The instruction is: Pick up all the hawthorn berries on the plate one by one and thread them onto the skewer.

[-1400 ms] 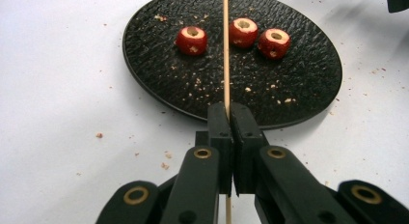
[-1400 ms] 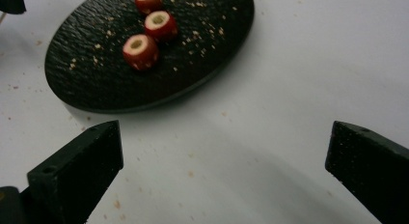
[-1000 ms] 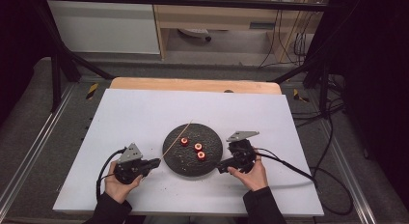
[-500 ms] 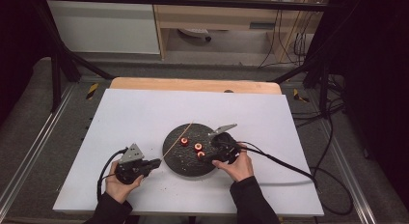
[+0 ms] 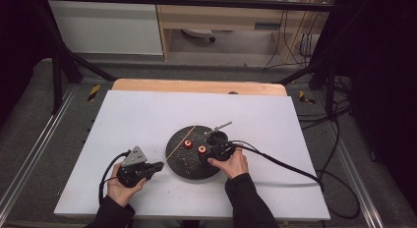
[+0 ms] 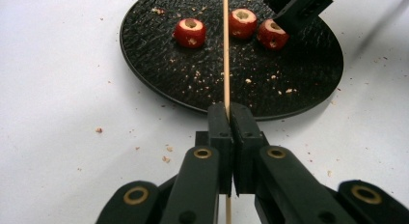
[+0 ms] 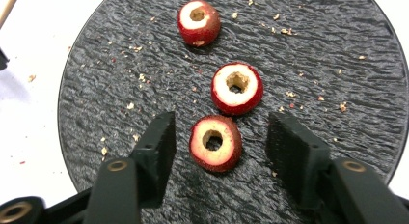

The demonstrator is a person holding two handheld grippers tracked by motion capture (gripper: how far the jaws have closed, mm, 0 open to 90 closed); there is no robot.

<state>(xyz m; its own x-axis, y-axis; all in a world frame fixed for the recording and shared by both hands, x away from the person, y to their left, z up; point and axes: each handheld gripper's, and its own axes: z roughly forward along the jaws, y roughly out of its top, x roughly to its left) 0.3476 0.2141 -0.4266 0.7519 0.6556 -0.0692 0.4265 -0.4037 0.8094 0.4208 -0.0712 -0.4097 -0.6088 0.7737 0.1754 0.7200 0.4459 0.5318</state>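
Closing around the nearest cored red fruit on the black plate, my right gripper has its pads still clear of it, two more fruits lying just beyond. My left gripper clamps the wooden skewer, which reaches over the plate's rim.
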